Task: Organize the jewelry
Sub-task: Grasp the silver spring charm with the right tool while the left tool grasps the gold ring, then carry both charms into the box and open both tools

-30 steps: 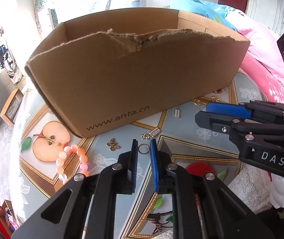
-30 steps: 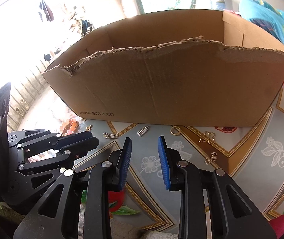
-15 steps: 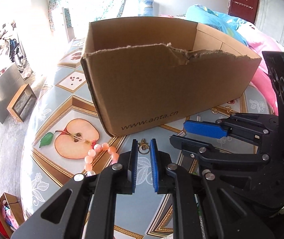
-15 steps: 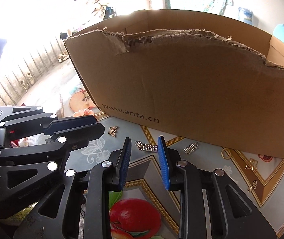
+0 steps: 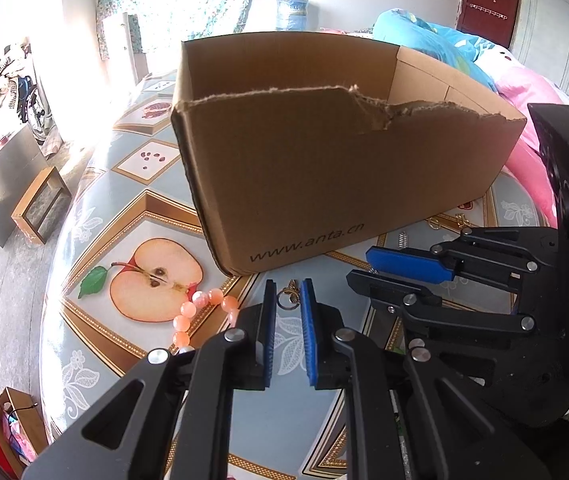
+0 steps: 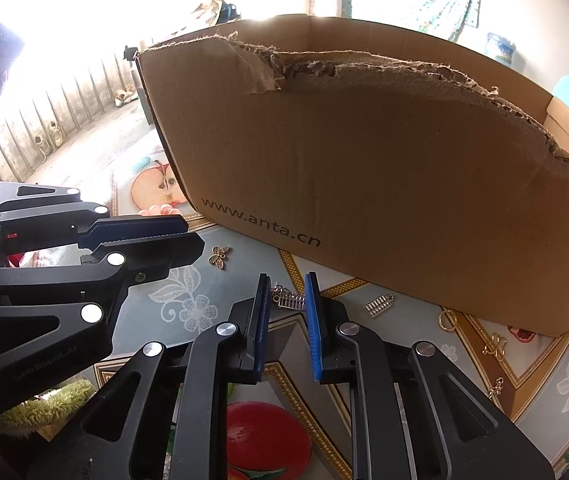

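An open cardboard box [image 5: 344,184] [image 6: 364,160] with a torn front edge stands on the patterned table. My right gripper [image 6: 288,280] [image 5: 358,266] is low at the box's front. Its jaws are closing on a silver abacus-shaped charm [image 6: 289,302], which lies across the gap and reaches both pads. My left gripper [image 5: 288,286] [image 6: 192,236] is shut with nothing held. A small gold butterfly charm with a ring [image 5: 289,295] [image 6: 219,256] lies just past its tips. A pink bead bracelet [image 5: 200,308] lies to the left of it.
A second abacus charm [image 6: 379,306], a gold ring [image 6: 447,320], a gold clasp [image 6: 494,344] and a short chain [image 6: 494,390] lie along the box's front right. The table's edge [image 5: 50,320] drops off at left. Pink bedding [image 5: 524,92] lies behind the box.
The right gripper has slid left along the box front to the abacus charm and its jaws have narrowed around it. The left gripper shifted a little; the butterfly charm now sits ahead of its tips.
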The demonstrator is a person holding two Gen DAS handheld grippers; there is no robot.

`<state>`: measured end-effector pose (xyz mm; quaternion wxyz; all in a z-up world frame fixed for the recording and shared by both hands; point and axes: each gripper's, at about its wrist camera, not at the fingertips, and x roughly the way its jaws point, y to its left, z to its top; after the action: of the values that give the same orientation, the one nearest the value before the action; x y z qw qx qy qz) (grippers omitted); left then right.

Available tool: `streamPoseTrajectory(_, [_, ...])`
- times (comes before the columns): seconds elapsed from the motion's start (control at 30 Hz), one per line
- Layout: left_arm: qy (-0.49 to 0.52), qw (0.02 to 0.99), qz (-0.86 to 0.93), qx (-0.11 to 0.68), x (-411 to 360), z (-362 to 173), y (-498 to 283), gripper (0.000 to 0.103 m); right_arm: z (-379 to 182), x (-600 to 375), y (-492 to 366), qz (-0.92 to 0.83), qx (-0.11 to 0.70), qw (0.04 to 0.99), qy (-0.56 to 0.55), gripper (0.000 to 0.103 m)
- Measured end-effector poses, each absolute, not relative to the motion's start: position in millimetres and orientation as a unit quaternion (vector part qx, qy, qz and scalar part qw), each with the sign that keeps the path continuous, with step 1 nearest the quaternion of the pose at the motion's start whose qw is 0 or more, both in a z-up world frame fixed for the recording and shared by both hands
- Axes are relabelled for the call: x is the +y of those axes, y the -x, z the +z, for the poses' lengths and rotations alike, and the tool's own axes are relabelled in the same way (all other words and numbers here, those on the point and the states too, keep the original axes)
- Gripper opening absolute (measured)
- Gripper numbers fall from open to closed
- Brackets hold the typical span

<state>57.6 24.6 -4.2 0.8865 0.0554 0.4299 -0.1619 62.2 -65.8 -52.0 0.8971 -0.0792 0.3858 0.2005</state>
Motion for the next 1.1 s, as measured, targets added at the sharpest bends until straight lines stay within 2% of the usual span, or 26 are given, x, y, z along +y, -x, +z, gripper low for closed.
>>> streamPoseTrajectory(0.53, [-0.072,0.897,-0.162,0.405,21,15,-42,0.012,-16,-95,-26,0.211,0.348,0.911,0.068,0.015])
streamPoseTrajectory(0.87, [-0.052,0.918,-0.203,0.336,37,89,-39,0.012,52,-124,-1,0.266,0.279,0.922,0.028,0.015])
streamPoseTrajectory(1.1, [-0.053,0.917,-0.240,0.315,29,127,-82,0.012,105,-154,-44,0.289,0.254,0.923,-0.030,0.015])
